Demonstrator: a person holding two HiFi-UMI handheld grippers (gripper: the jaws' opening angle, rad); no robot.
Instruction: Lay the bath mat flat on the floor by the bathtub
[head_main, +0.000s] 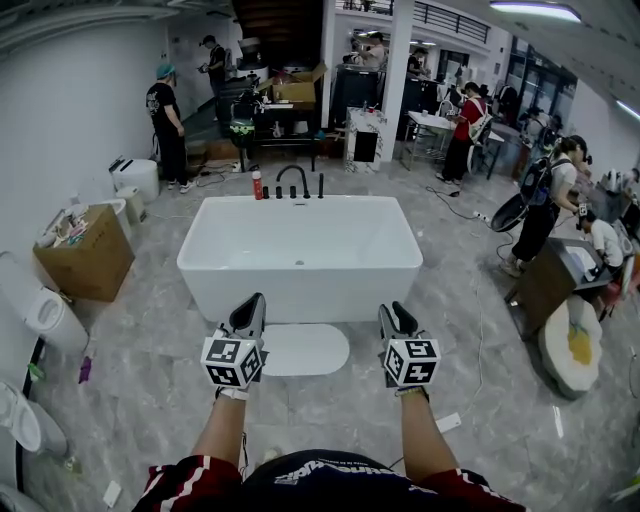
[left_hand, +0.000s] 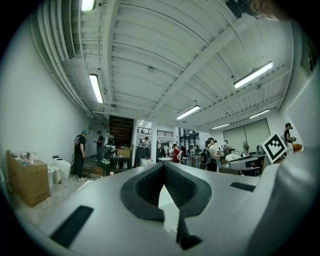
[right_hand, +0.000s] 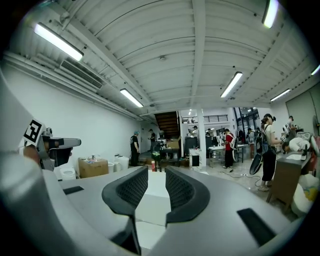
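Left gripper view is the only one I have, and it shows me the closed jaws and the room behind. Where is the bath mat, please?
Observer: In the head view the bath mat lies flat on the floor, directly in front of the bathtub.
Operator: Does the left hand-held gripper touch it?
Observer: It seems not. The left hand-held gripper is held level, near the mat's left end in the picture, and nothing hangs from it.
Operator: And the right one?
Observer: The right hand-held gripper has its jaws apart with nothing between them. Only the white tub shows through the gap.
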